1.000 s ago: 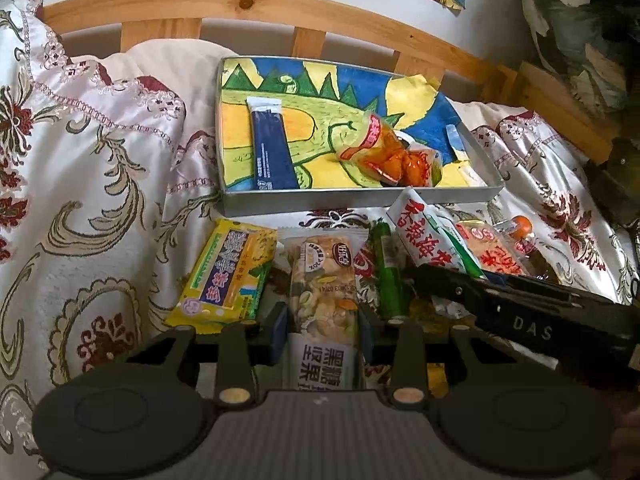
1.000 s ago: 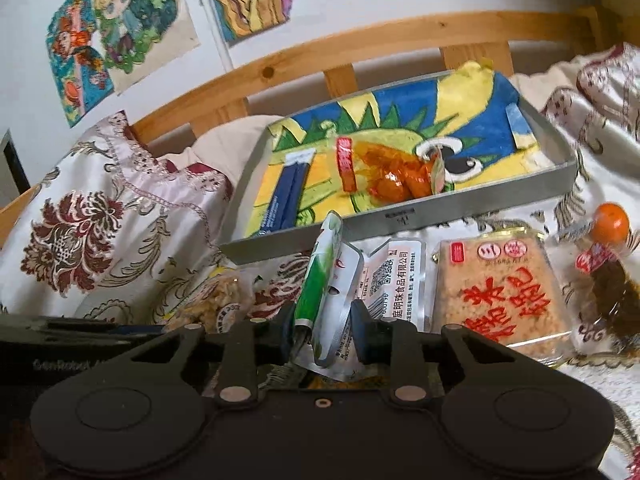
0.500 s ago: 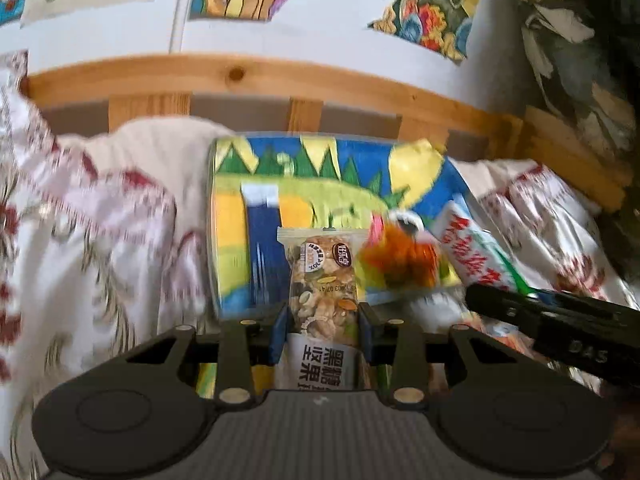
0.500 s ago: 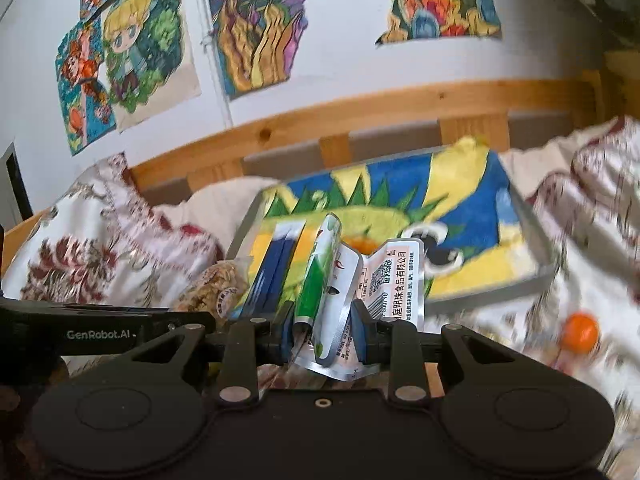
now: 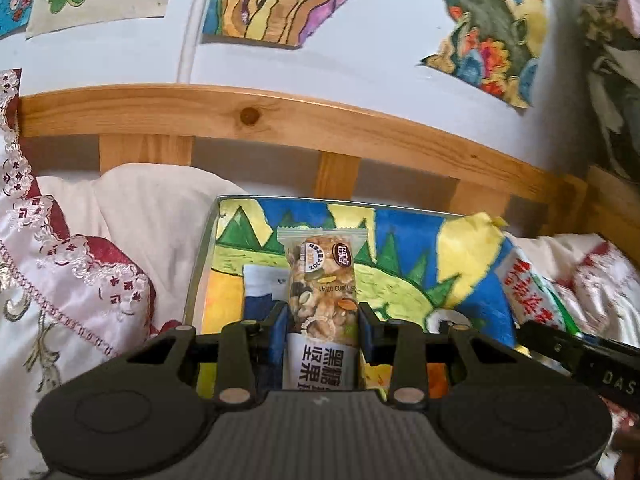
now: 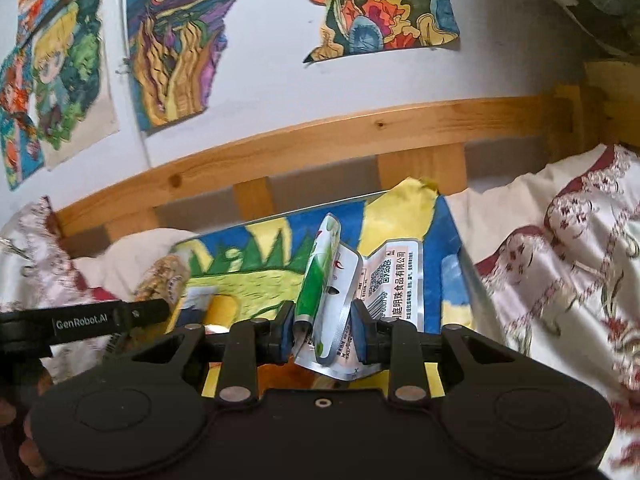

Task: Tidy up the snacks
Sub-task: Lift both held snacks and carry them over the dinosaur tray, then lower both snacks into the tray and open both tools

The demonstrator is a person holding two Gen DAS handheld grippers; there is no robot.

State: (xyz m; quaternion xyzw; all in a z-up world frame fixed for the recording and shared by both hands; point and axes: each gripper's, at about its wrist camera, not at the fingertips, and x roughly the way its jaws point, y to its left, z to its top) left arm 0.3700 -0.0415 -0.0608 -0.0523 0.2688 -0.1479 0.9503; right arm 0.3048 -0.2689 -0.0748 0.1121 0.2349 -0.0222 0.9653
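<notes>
My left gripper point(image 5: 323, 316) is clamped on a nut bar point(image 5: 322, 280) — its blue pads press both sides of the clear wrapper, and the bar stands upright over the tray point(image 5: 200, 276). My right gripper point(image 6: 322, 330) pinches a green-and-silver packet point(image 6: 340, 280), jaws nearly closed on its crumpled lower end — it too is above the tray, to the right of the nut bar. The tray lies on the bedspread point(image 6: 560, 280) by the wooden rail point(image 5: 280, 120).

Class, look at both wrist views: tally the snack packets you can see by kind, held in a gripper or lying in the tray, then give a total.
Held in a gripper: 2, the nut bar and the green-and-white packet
Lying in the tray: 1, the blue packet
Total: 3
</notes>
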